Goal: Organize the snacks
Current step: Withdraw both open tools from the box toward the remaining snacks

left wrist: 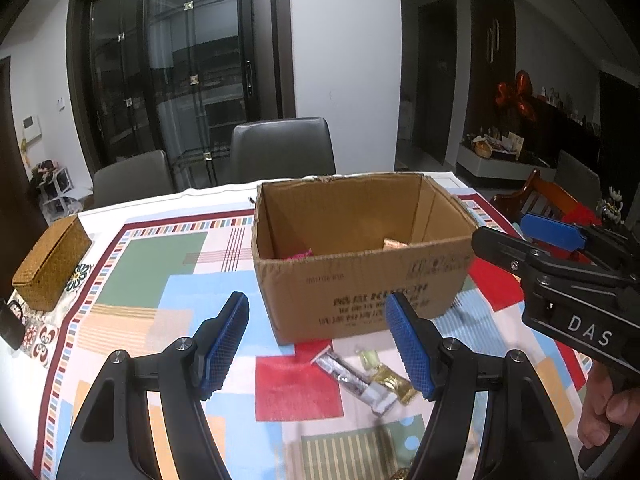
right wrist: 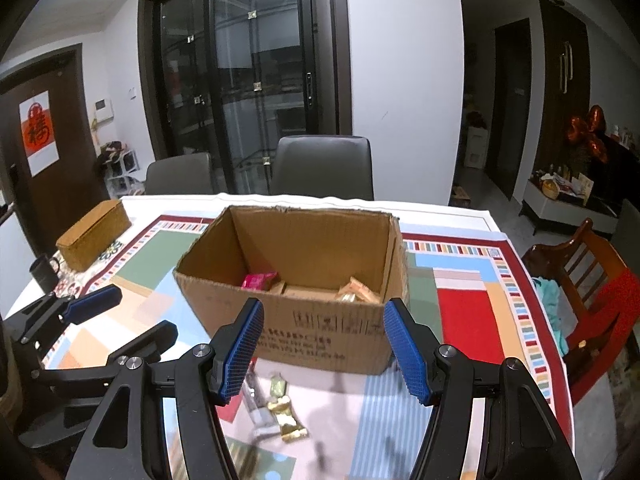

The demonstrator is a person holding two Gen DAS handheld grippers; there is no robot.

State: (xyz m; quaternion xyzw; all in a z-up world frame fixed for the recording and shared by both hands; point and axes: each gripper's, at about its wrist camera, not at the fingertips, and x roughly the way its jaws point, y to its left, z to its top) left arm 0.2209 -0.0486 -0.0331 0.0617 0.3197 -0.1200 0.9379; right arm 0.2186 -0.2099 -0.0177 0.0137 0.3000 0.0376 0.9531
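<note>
Already you have part of the job behind you: the open brown cardboard box (right wrist: 304,280) on the bench (right wrist: 460,312) with its patchwork-coloured cloth holds a pink packet (right wrist: 259,280) and a few tan wrapped snacks (right wrist: 354,292) on its floor. Left to do, as far as I can judge, are the silver foil stick (left wrist: 352,378), the gold foil packet (left wrist: 394,384) and the small pale green sweet (left wrist: 369,358), lying close together on the cloth just in front of the box. Your left hand-held gripper (left wrist: 318,346) and right hand-held gripper (right wrist: 324,350) both hang above them with blue pads spread, pinching nothing.
</note>
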